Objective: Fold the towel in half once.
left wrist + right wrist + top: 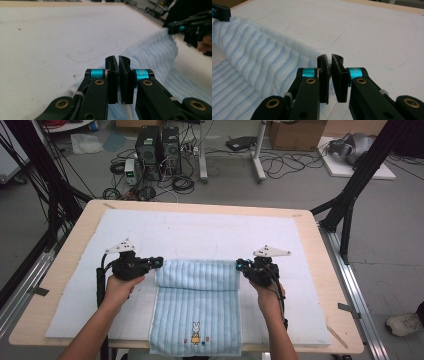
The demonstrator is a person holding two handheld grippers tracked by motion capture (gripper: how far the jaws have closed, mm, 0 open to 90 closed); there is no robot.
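The left gripper (159,262) has its jaws pressed together on the left corner of the towel (197,305), pinching the cloth's edge. The right gripper (239,265) pinches the right corner the same way. Between them the far end of the towel hangs lifted and folded back over itself. The rest lies flat on the white mat (200,232), its near end with a small rabbit print (195,332) reaching the table's (75,237) near edge.
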